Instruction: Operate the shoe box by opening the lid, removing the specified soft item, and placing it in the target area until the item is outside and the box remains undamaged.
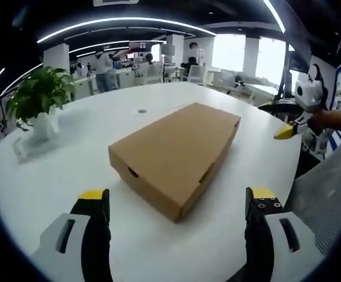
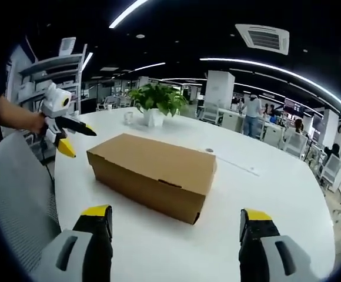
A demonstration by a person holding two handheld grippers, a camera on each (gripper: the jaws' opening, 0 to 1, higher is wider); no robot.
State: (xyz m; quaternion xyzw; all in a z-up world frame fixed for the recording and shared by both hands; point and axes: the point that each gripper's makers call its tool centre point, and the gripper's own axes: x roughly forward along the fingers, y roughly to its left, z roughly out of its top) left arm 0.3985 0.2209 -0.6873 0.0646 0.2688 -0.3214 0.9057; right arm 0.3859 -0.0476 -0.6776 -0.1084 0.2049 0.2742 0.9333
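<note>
White table [image 1: 70,158]: closed shoe box [image 1: 176,154] ahead of jaws, untouched.

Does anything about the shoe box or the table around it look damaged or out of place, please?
Nothing stands out. The cardboard shoe box lies flat and closed on the white table, without visible dents or tears. The potted plant stands upright nearby.
</note>
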